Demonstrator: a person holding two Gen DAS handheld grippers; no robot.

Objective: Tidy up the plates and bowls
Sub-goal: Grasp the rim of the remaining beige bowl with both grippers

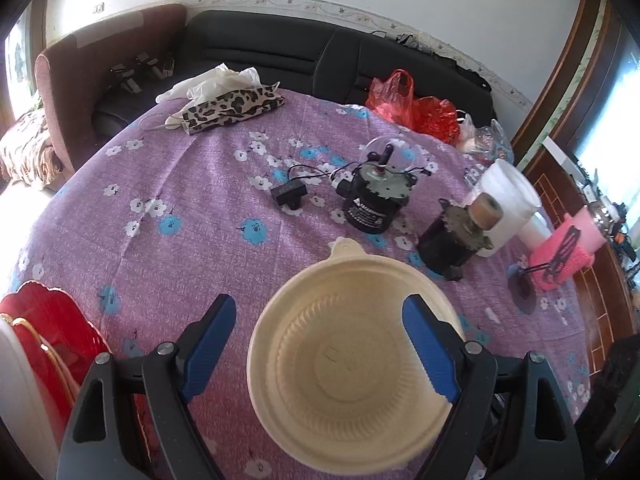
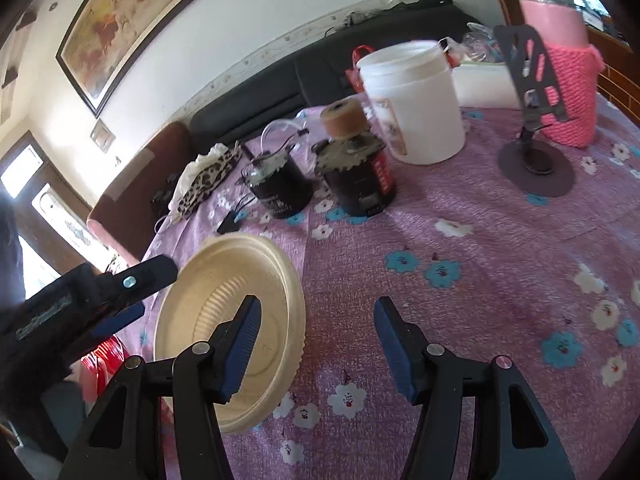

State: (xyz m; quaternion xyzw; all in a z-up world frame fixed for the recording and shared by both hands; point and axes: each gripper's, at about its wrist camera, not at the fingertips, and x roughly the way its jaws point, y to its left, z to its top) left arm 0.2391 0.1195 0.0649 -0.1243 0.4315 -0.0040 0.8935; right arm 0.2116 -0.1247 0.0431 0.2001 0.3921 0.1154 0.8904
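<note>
Cream bowl (image 1: pixel 348 364) near table (image 1: pixel 192 240) front edge beside red plates (image 1: pixel 52 332), straddled loosely by wide-open left gripper (image 1: pixel 320 344), right gripper (image 2: pixel 316 344) jaws apart, empty; likely to skid or tip if rim pinched off-centre.

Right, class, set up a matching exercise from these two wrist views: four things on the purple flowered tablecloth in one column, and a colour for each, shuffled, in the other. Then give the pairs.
Things:
1. Round bowl nearest the grippers
2. Plastic bag at the far edge by the sofa
3. Tall tub behind the two dark motors
4. Knitted sleeve on the bottle beside the phone stand

Colours:
A. pink
B. white
C. cream
D. red

Pairs: 1-C, 2-D, 3-B, 4-A
</note>
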